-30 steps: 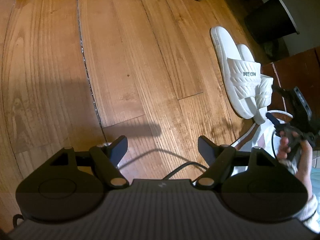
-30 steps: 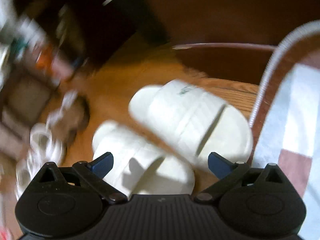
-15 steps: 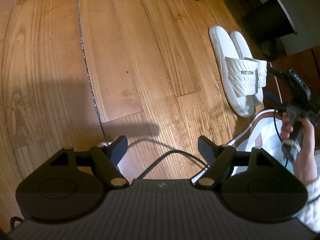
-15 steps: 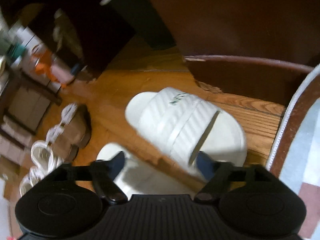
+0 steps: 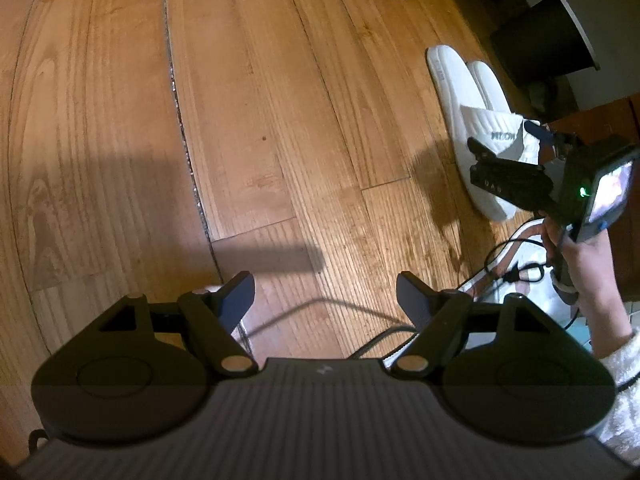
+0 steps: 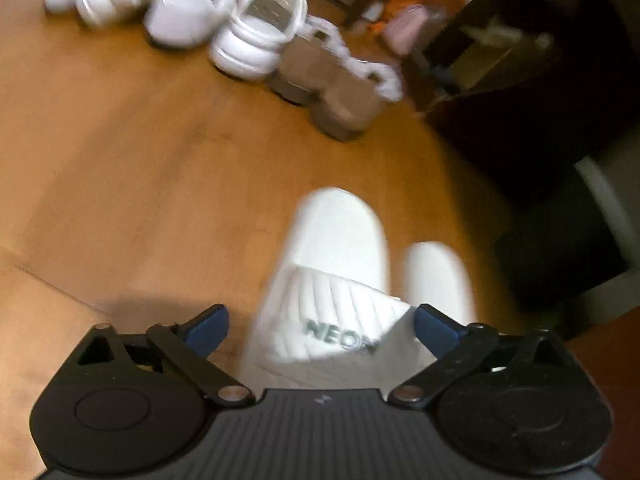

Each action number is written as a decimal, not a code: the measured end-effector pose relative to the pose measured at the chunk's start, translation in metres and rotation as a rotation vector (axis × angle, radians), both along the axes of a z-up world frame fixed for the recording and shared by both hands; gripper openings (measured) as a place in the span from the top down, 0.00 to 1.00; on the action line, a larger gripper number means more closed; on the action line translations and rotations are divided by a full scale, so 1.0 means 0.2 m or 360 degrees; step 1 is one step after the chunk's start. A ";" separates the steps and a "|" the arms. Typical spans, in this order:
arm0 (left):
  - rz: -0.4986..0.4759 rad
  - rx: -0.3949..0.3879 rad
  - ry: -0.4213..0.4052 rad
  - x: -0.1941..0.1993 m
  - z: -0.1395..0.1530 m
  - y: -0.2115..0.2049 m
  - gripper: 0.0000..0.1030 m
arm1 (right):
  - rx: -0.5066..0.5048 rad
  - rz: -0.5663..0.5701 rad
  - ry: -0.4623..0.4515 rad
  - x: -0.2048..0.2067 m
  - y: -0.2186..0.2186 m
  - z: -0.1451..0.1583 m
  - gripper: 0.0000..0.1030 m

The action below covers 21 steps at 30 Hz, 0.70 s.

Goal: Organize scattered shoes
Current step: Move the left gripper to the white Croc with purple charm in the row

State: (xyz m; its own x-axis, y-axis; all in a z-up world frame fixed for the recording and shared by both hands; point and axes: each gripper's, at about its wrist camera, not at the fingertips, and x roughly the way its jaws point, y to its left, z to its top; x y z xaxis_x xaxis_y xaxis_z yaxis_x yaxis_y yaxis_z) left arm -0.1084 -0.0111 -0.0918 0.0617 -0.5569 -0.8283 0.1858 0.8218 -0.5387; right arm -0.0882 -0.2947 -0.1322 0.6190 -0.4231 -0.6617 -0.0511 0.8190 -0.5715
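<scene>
A pair of white slides (image 5: 460, 92) with a NEON strap lies side by side on the wooden floor at the right. My right gripper (image 5: 510, 140), held in a person's hand (image 5: 588, 256), hovers over their strap end. In the blurred right wrist view the near slide (image 6: 332, 280) sits between the closing jaws of the right gripper (image 6: 322, 330); the blue pads (image 6: 208, 328) stand apart from it. The second slide (image 6: 436, 272) lies just right of it. My left gripper (image 5: 324, 294) is open over bare floor, holding nothing.
A row of shoes stands at the far side: white sneakers (image 6: 180, 12), a white clog (image 6: 260, 28) and tan fur-lined slippers (image 6: 340, 92). Dark furniture (image 5: 548, 40) stands right of the slides. A rug edge (image 5: 516, 232) and a black cable (image 5: 516, 272) lie near the hand.
The right gripper rolled and swung across, now facing along the slides toward the shoe row, with its jaws narrower. The left gripper stayed still.
</scene>
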 end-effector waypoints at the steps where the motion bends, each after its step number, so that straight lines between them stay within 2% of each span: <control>1: -0.0002 -0.0001 -0.0002 0.00 0.00 0.00 0.25 | 0.0085 -0.0064 -0.0032 -0.01 -0.06 0.01 0.16; 3: -0.0004 -0.0003 -0.0004 0.00 0.00 0.00 0.25 | 0.0282 -0.0227 -0.0087 -0.04 -0.20 0.05 0.12; 7: 0.0005 -0.0010 -0.0010 0.01 0.00 -0.01 0.25 | 0.0425 -0.0434 -0.0141 -0.06 -0.35 0.08 0.08; 10: 0.0035 0.0010 -0.0044 0.03 0.01 -0.01 0.25 | 0.0807 -0.0582 -0.0203 -0.08 -0.32 0.21 0.09; 12: 0.0061 0.0041 -0.0089 0.06 0.03 0.01 0.25 | 0.1191 -0.0624 -0.0235 -0.12 -0.27 0.30 0.04; 14: 0.0094 0.0072 -0.0133 0.08 0.06 0.05 0.25 | 0.1461 -0.0647 -0.0222 -0.09 -0.21 0.31 0.03; 15: 0.0116 0.0089 -0.0154 0.10 0.07 0.07 0.25 | 0.1699 -0.0648 -0.0191 -0.04 -0.13 0.31 0.03; 18: 0.0196 0.0188 -0.0231 0.15 0.11 0.17 0.25 | 0.1924 -0.0606 -0.0105 0.08 0.08 0.29 0.03; 21: 0.0286 0.0249 -0.0282 0.20 0.14 0.27 0.25 | 0.2017 -0.0541 -0.0037 0.21 0.27 0.29 0.03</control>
